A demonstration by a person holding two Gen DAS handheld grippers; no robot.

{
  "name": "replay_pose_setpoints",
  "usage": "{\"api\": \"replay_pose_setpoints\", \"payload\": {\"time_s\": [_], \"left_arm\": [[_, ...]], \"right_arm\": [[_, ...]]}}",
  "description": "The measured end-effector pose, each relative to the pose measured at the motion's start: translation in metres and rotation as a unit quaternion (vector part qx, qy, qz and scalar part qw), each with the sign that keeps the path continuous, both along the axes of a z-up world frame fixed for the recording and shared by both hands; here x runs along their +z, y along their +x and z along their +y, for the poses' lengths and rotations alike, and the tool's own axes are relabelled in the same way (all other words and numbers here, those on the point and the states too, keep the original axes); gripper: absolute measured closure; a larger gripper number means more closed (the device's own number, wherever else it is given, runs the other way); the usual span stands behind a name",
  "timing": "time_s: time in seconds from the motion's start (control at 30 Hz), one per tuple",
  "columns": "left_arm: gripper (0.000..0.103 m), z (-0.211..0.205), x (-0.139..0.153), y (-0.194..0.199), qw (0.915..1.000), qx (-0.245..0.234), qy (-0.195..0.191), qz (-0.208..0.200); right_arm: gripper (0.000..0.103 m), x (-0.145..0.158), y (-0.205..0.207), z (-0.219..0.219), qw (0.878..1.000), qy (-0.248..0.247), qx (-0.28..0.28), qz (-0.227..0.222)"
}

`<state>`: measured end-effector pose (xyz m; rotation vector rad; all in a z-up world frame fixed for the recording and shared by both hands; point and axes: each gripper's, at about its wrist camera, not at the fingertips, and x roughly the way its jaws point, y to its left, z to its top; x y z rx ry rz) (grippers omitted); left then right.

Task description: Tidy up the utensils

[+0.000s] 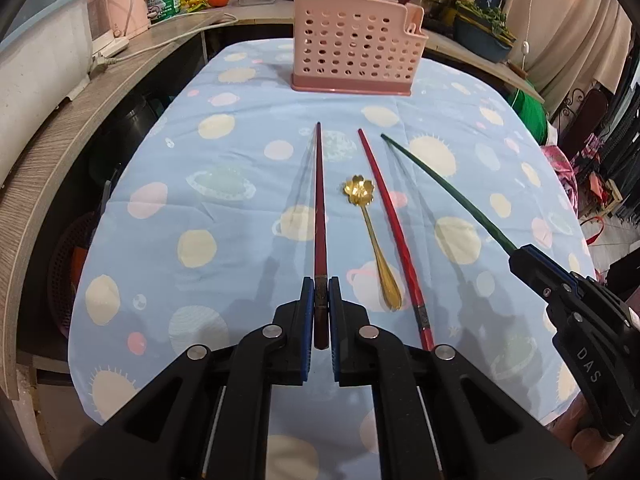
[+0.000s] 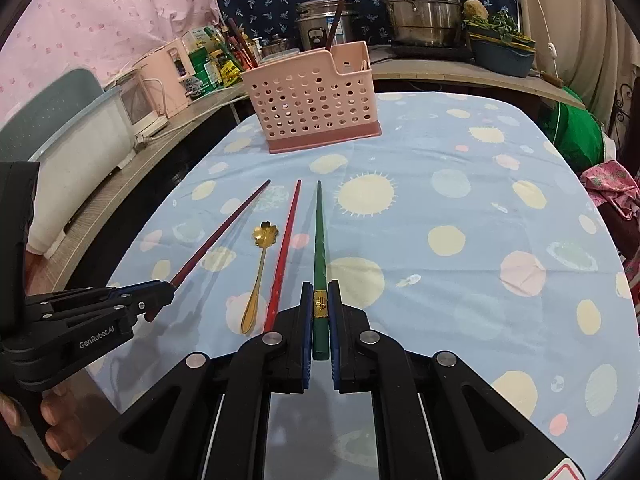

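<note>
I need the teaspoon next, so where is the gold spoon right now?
The gold spoon lies flat on the tablecloth between the dark red chopstick and the bright red chopstick, bowl toward the pink holder.

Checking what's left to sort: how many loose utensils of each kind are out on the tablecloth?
Chopsticks: 3 (dark red chopstick in the left tongs, bright red chopstick lying free, green chopstick in the right tongs)
Gold spoon: 1
Total: 4

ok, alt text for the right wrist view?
Right gripper shut on a green chopstick; left gripper holds a dark red chopstick. Between them, a gold spoon and red chopstick lie before a pink basket.
</note>
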<state>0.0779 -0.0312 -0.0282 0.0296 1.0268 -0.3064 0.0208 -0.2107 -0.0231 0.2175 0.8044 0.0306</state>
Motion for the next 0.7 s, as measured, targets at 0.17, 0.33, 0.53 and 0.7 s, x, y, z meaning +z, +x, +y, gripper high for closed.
{"api": "replay_pose_setpoints", "payload": {"time_s": [0.17, 0.33, 0.53, 0.7], "left_arm": [[0.096, 0.004, 0.018, 0.003, 0.9998, 0.005, -0.011, -0.017], [0.096, 0.004, 0.038, 0.008, 0.9989, 0.008, -0.021, -0.041], [0.096, 0.002, 0.061, 0.021, 0.9972, 0.011, -0.029, -0.067], [0.096, 0.002, 0.081, 0.031, 0.9952, 0.016, -0.038, -0.089]], "right_arm": [[0.096, 0.017, 0.003, -0.007, 1.0, 0.01, -0.006, -0.02], [0.096, 0.034, 0.009, -0.012, 0.999, 0.009, -0.008, -0.039], [0.096, 0.052, 0.018, -0.017, 0.998, 0.004, -0.01, -0.06], [0.096, 0.067, 0.028, -0.021, 0.997, 0.008, -0.007, -0.078]]}}
